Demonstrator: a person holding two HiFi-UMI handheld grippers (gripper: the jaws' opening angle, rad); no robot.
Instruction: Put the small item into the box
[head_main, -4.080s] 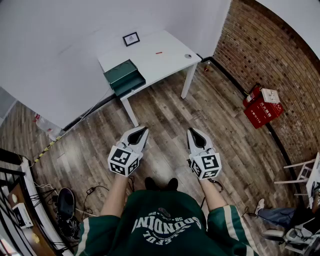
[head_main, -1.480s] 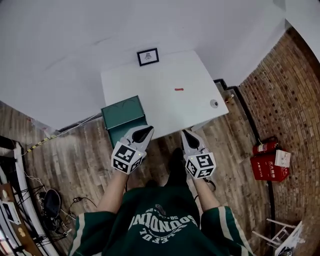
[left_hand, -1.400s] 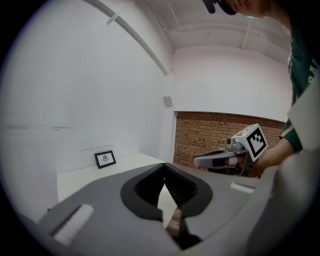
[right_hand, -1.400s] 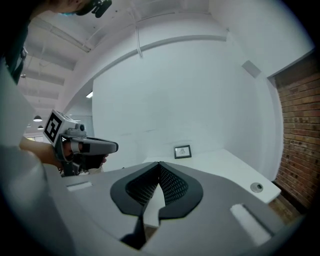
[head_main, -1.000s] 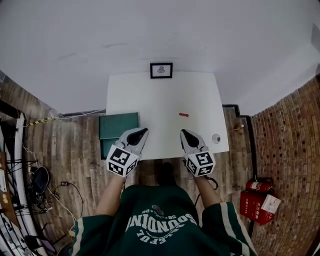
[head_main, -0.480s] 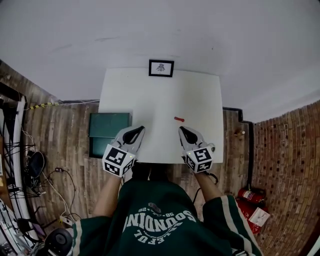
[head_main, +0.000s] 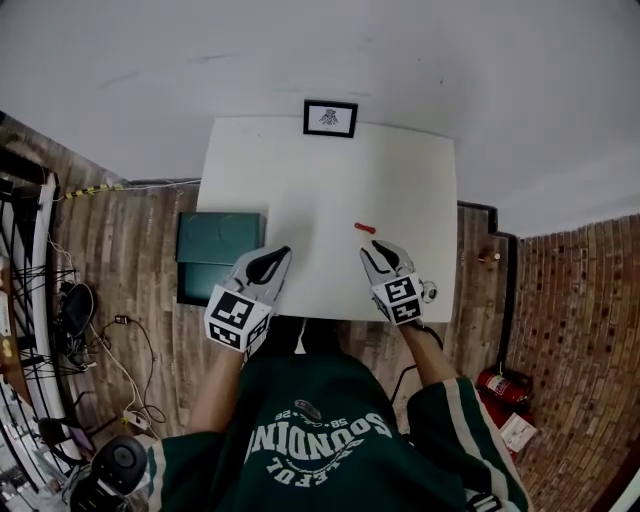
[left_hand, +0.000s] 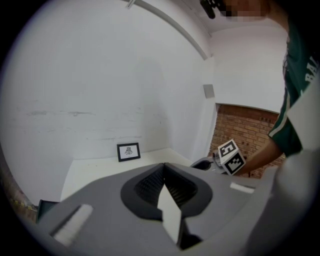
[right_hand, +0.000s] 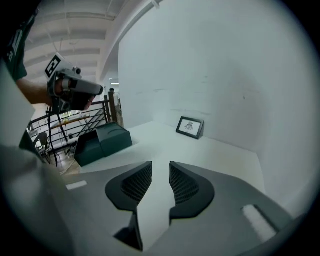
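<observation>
- The right gripper (head_main: 372, 255) hangs over the near edge of the white table (head_main: 330, 170). Its jaws have just been opening and stand apart with nothing between them.
- The small red item (head_main: 365, 228) lies flat on the table just beyond those jaws. The right gripper view shows only bare tabletop in the gap, so a descent from here may land short of it.
- The item is thin and low. Jaws closing a little too high would likely slide over it, and a jaw tip catching one end could flick it away.
- The left gripper (head_main: 272, 257) has its jaws pressed together and is empty, so it offers no backup.
- The green box (head_main: 220, 250) sits well apart at the table's left edge, and its lid looks down. A weak pinch risks a drop on the way across.
</observation>
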